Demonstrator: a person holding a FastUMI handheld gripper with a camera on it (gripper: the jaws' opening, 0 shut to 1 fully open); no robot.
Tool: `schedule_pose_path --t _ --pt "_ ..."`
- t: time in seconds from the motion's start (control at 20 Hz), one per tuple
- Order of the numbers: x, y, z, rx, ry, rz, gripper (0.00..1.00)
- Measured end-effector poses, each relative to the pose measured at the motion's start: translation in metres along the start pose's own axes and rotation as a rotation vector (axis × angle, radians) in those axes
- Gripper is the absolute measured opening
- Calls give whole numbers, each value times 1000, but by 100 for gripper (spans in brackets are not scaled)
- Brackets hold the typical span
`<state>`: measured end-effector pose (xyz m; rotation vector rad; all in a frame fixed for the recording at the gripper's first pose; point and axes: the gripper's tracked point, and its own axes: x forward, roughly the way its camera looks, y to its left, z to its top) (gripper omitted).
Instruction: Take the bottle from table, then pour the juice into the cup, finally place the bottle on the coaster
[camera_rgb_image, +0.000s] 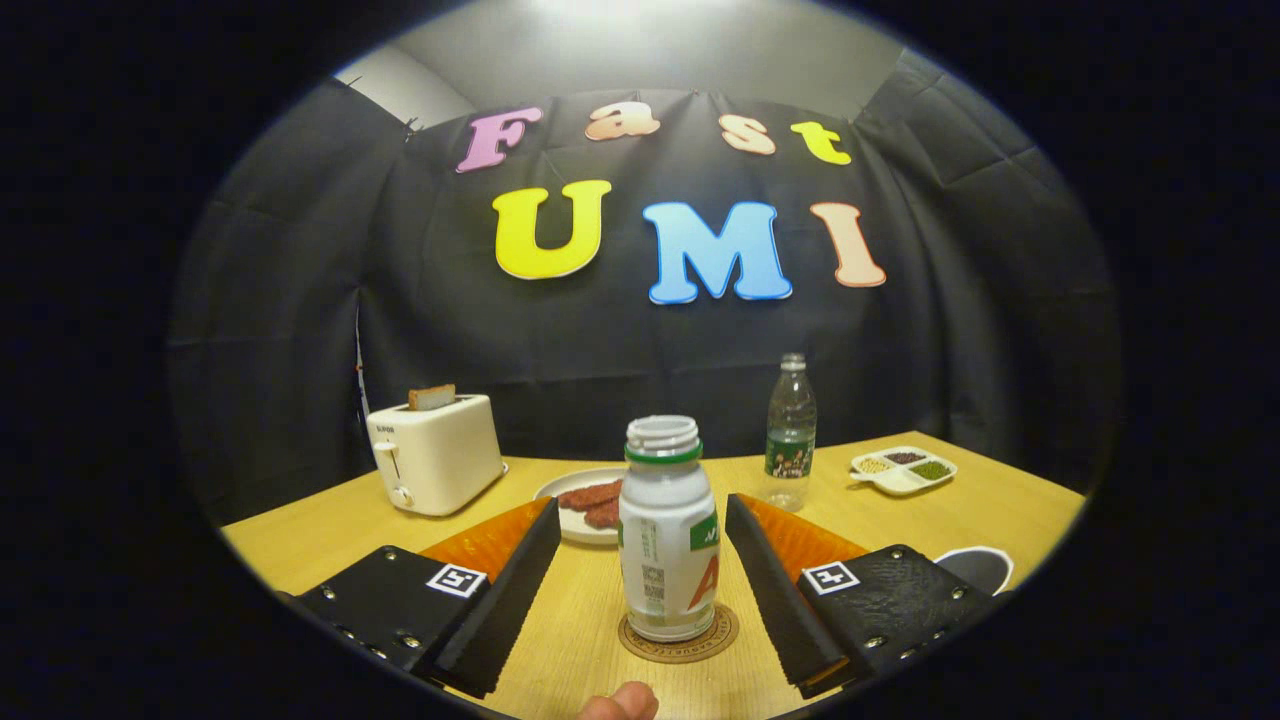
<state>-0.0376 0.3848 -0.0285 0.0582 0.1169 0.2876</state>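
Wooden desk (560, 640) looks basically done from my end: bottle (667, 535) stands uncapped on the coaster (690, 650), gripper (640, 585) spread wide around it, just backing off left.

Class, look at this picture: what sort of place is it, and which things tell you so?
Probably a staged kitchen-table booth: a wooden table before black cloth holds a cream toaster and a white capless bottle on a round cork coaster, between the open gripper fingers.
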Motion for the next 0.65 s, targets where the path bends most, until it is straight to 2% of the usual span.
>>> schedule_pose_path --t 0.2,0.35,0.45,0.65 --pt "-30 7 79 -18 -125 25 99" --pt "-57 6 118 -37 -178 37 99" --pt "-68 6 139 -55 -214 49 99" --pt "-82 -5 151 -26 -248 84 99"
